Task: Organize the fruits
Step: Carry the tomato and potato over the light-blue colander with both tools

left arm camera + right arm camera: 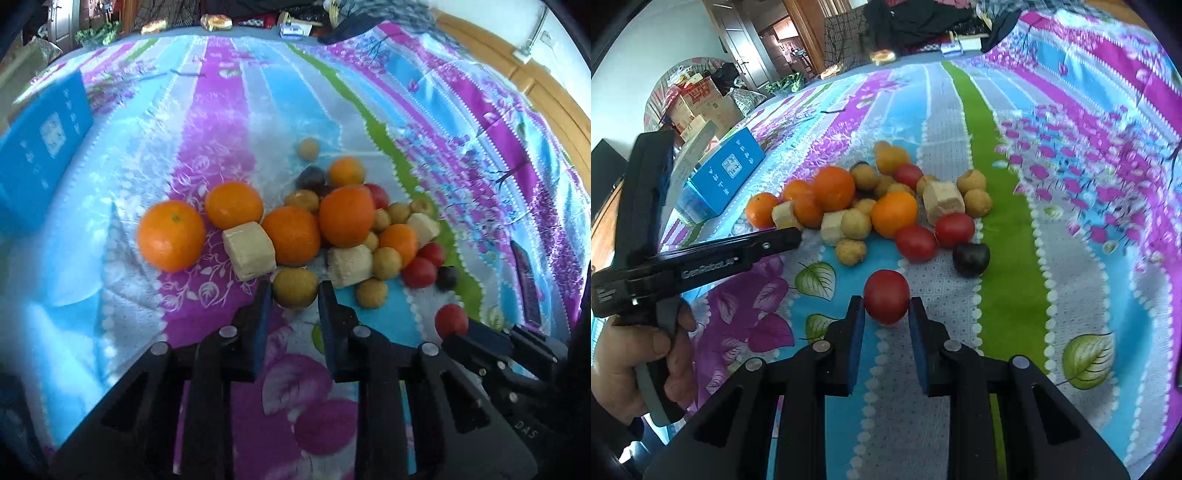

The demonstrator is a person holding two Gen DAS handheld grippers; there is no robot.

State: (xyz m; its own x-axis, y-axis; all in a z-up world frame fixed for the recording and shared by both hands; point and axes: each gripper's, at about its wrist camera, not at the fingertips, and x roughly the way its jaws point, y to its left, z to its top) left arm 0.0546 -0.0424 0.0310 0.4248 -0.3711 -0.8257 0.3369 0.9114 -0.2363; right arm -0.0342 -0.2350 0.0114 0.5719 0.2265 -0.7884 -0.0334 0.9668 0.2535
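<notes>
Left gripper fingers pinch a tan longan; fruit pile just beyond. Right gripper fingers pinch a red tomato, apparently lifted off the bedsheet.

"GenRobot.AI" on the left gripper body

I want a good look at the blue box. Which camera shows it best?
The right wrist view: the blue box shows whole there, top and side, beside the fruit pile. The left wrist view shows it blurred at the left edge and partly cut off.
</notes>
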